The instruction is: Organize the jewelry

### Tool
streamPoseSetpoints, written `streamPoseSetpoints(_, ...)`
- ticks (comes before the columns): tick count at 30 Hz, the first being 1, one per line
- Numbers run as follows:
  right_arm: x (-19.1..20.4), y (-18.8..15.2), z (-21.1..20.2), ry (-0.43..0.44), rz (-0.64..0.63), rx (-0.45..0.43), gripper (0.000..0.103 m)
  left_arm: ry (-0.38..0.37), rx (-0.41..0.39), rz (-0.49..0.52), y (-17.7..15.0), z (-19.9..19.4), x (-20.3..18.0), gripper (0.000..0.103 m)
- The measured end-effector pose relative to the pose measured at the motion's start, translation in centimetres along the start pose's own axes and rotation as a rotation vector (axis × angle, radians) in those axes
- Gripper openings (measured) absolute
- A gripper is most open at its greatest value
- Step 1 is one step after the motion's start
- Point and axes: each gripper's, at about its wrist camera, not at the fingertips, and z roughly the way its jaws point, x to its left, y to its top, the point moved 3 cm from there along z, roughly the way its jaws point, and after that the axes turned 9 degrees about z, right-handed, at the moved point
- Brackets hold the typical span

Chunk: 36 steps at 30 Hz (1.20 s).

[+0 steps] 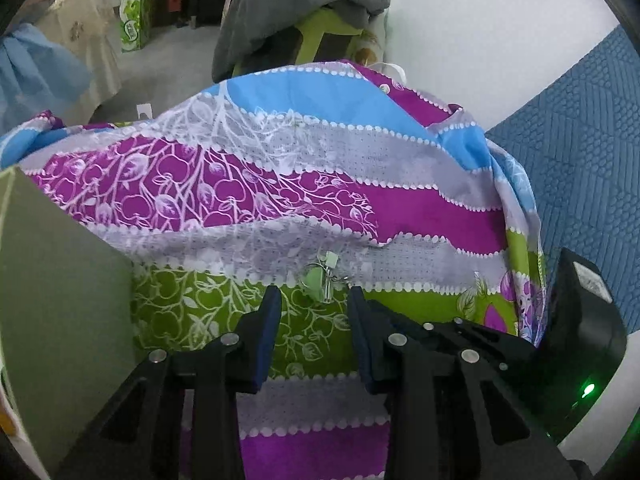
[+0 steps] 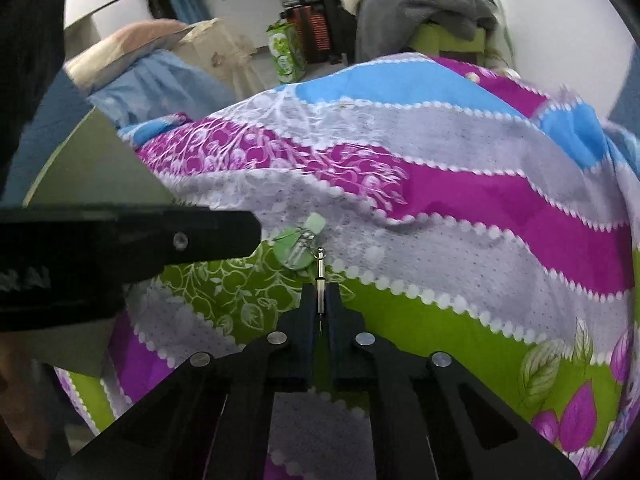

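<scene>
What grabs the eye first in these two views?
The loud striped sheet in purple, blue, grey and green fills both views. At its middle lies a small pale-green trinket on a ring with a metal pin; the right gripper is shut on the pin. The left gripper hangs just short of it, fingers apart.

Left wrist view: looks steeply down along its black fingers, close over the striped purple, grey and green floral cloth [image 1: 320,184].
Right wrist view: same downward tilt, equally close.
Shared: the cloth, the pale green jewelry piece [image 2: 298,246], the grey garment heap [image 1: 304,4] behind.
</scene>
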Motion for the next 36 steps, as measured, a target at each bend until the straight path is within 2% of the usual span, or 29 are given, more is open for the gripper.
streamPoseSetpoints(8, -1.2, 0.2, -1.9, 0.005, 0.059, -0.026, 0.002, -0.013, 0.017, 0.018, 0.1, 1.5, -0.8, 0.033)
streamPoseSetpoints(17, -2.7, -0.5, -3.2, -0.026, 0.100, -0.026, 0.002, 0.023, 0.035, 0.046, -0.2, 3.6, -1.8, 0.033)
streamPoseSetpoints(21, -2.8, -0.7, -3.7, -0.030, 0.110, -0.029, 0.002, 0.049, 0.014, 0.066, 0.1, 4.0, -2.4, 0.033)
streamPoseSetpoints(22, -2.8, -0.7, -4.0, -0.032, 0.111, -0.035, 0.002, 0.066, 0.013, 0.076, 0.1, 4.1, -2.5, 0.030)
streamPoseSetpoints(23, -2.9, -0.6, -4.4, -0.034, 0.114, -0.043, 0.002, 0.079, 0.016, 0.083, 0.1, 4.2, -2.6, 0.017)
streamPoseSetpoints(24, -2.9, -0.6, -4.7, -0.034, 0.119, -0.049, 0.002, 0.089, 0.020, 0.088, 0.1, 4.4, -2.7, 0.011)
streamPoseSetpoints(31, -3.1, -0.8, -5.5, -0.038, 0.136, -0.051, 0.002, 0.084, 0.018, 0.090, -0.7, 3.6, -2.5, 0.012)
streamPoseSetpoints(34, -3.0, -1.0, -5.6, -0.041, 0.136, -0.046, 0.002, 0.061, 0.015, 0.060, -1.5, 2.6, -2.2, 0.012)
streamPoseSetpoints(36, -2.8, -1.2, -5.6, -0.049, 0.133, -0.044, 0.002, 0.074, 0.007, 0.079, -2.0, 1.7, -2.3, 0.012)
